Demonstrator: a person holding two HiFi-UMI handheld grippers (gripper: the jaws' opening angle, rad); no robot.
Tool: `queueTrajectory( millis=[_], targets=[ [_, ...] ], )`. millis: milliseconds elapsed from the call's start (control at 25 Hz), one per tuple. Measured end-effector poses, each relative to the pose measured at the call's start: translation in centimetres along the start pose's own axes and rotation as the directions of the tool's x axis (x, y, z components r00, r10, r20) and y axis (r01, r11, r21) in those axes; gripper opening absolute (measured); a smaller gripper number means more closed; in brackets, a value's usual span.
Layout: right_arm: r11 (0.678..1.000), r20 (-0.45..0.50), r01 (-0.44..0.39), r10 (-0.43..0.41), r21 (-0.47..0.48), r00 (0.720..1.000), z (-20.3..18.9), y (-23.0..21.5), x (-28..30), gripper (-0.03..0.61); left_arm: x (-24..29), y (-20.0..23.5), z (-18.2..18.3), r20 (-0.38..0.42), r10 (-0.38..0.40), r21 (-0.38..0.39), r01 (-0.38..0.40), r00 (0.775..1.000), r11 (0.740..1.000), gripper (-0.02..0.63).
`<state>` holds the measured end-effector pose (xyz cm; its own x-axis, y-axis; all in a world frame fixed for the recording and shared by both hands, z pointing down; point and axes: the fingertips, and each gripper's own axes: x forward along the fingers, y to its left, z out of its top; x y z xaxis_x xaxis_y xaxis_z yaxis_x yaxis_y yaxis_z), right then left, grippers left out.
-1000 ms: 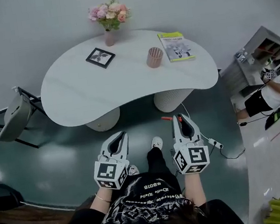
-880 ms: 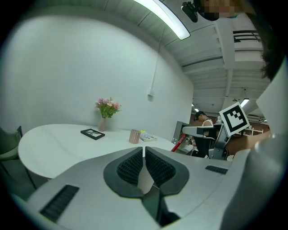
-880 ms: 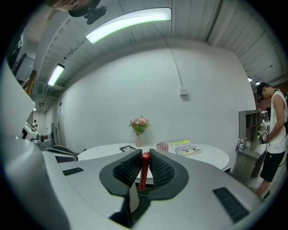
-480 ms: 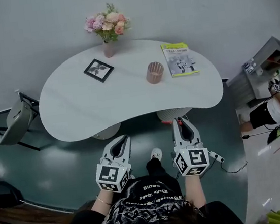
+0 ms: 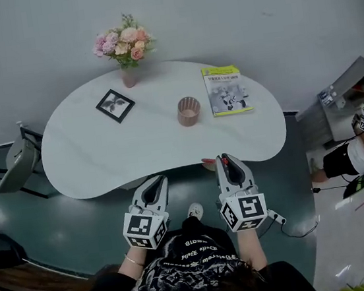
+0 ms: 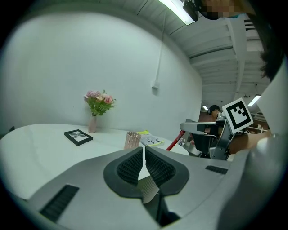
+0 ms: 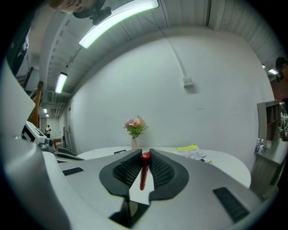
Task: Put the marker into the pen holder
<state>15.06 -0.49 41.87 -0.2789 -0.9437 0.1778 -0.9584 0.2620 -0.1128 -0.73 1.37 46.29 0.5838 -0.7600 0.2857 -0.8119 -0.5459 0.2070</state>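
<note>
1. At the table's (image 5: 99,169) near edge, the right gripper (image 7: 145,152) clamps its jaws on the red marker (image 7: 143,174), which sits crosswise between the pads.
2. The left gripper's (image 6: 143,150) jaws meet with nothing between them.
3. In the head view, the right gripper hides most of the marker.
4. There is one marker and one pen holder (image 5: 189,111), well apart.

We find no legible txt in any view. Booklet (image 5: 226,90), yellow-green cover: title lines too small to read. Person's shirt (image 5: 198,266): white gothic print, upside-down in head view, can't decipher. Left gripper (image 5: 157,180) & right gripper (image 5: 224,159) cubes: b/w square marker patterns only, no chars or nos.
</note>
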Motion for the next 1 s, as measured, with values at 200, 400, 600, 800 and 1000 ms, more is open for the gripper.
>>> queueTrajectory(
  millis=[200, 400, 600, 800, 1000],
  targets=[
    [0.996, -0.006, -0.086, 0.086, -0.007, 0.996, 0.4, -2.0, 1.8, 0.072, 3.9, -1.0, 0.7, 0.012, 0.042, -0.048, -0.041, 0.999, 0.998, 0.035],
    [0.991, -0.002, -0.133, 0.133, 0.001, 0.991, 0.6, -3.5, 2.8, 0.072, 6.0, -1.8, 1.3, 0.011, 0.066, -0.039, -0.065, 0.998, 0.997, 0.035],
    [0.991, 0.014, -0.128, 0.128, 0.035, 0.992, 0.8, -4.7, 3.4, 0.072, 6.9, -2.0, 1.2, 0.003, 0.072, -0.04, -0.072, 0.997, 0.997, 0.035],
    [0.992, 0.012, -0.125, 0.124, 0.034, 0.992, 0.9, -4.8, 3.6, 0.072, 7.6, -1.5, 1.0, -0.009, 0.071, -0.044, -0.071, 0.997, 0.996, 0.035],
    [0.993, 0.014, -0.112, 0.112, 0.039, 0.994, 1.2, -5.2, 4.1, 0.072, 8.8, -0.7, 2.6, 0.015, 0.065, -0.01, -0.065, 0.998, 0.998, 0.035]
  ],
)
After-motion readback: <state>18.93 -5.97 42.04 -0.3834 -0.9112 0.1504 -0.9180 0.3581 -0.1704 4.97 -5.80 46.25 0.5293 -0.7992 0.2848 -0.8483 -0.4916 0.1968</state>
